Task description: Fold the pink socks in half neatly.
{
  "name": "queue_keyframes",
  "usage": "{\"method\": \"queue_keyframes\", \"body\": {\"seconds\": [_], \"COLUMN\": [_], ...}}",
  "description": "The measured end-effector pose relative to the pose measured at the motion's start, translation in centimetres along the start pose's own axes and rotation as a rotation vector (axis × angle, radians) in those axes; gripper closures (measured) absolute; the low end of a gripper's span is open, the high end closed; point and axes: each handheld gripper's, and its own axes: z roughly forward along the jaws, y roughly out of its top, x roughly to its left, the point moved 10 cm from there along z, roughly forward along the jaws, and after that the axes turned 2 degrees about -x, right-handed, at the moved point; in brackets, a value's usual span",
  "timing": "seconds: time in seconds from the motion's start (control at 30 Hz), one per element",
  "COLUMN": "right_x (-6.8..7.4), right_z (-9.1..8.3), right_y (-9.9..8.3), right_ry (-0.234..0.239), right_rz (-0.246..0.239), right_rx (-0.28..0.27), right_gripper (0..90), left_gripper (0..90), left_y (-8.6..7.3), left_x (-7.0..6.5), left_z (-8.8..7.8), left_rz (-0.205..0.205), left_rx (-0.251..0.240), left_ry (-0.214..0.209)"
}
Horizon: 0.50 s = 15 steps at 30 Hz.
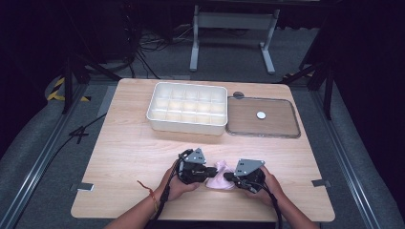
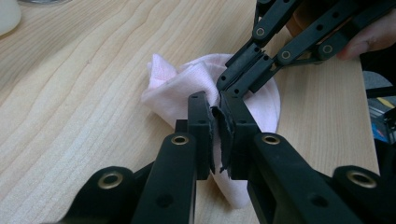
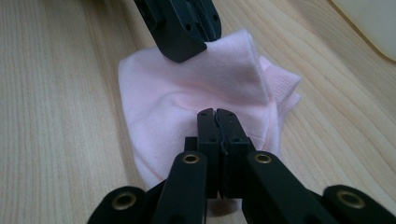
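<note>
While both hands rest near the front edge of the wooden counter (image 1: 124, 143), the left tool (image 1: 210, 171) and the right tool (image 1: 228, 176) meet over a small pink cloth (image 1: 219, 180) that lies bunched between them. In the left gripper view, the left tool (image 2: 217, 105) has its jaws pressed together on a fold of the cloth (image 2: 187, 84), a sliver of pink fabric showing between the worn pads. The right tool (image 2: 222, 84) comes in from the upper right of that view and bites the same bundle just behind, its tips close to the left tool's. In the right gripper view, the right tool (image 3: 217, 114) is likewise clamped shut on the cloth (image 3: 187, 98), with the left tool (image 3: 187, 49) holding the far edge, where the fabric rises into a peak. The cloth (soft, pale pink, with a ribbed hem at one corner) otherwise rests on the counter, near its front edge and about midway across.

Farther back on the counter stands a white tray (image 1: 186, 121) divided into compartments, and just beside it, to the right, lies a flat clear lid (image 1: 282, 131) with a small white disc (image 1: 261, 115) at its centre. A red string (image 1: 152, 194) circles the person's left wrist. No brand, label or writing can be read on any of the things.
</note>
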Motion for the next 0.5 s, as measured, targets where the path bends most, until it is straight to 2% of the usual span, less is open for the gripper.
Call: {"method": "queue_keyframes", "body": {"seconds": [0.1,0.2,0.27,0.3,0.37,0.4,0.5], "right_x": [0.0,0.0,0.0,0.0,0.1,0.1,0.0], "right_z": [0.0,0.0,0.0,0.0,0.0,0.0,0.0], "right_y": [0.0,0.0,0.0,0.0,0.0,0.0,0.0], "right_ry": [-0.004,-0.005,-0.002,-0.002,-0.005,-0.006,-0.006], "right_rz": [-0.003,-0.004,-0.001,-0.002,-0.004,-0.007,-0.004], "right_rx": [0.001,0.001,0.000,0.001,0.000,0.001,-0.001], "right_gripper": [89.5,89.4,89.4,89.4,89.4,89.4,89.4], "left_gripper": [82.6,71.2,62.6,55.8,51.5,49.5,47.3], "left_y": [-0.1,-0.3,-0.6,-0.7,-0.9,-1.1,-2.1], "left_x": [0.2,0.3,0.6,0.8,1.1,1.1,0.1], "left_z": [-0.1,0.1,0.2,0.2,-0.2,-0.3,-0.4], "left_rz": [-0.006,-0.007,-0.008,-0.018,-0.042,-0.049,-0.086], "left_rx": [0.002,0.024,0.048,0.058,0.063,0.076,0.124], "left_ry": [0.007,0.014,0.051,0.069,0.074,0.069,-0.006]}}
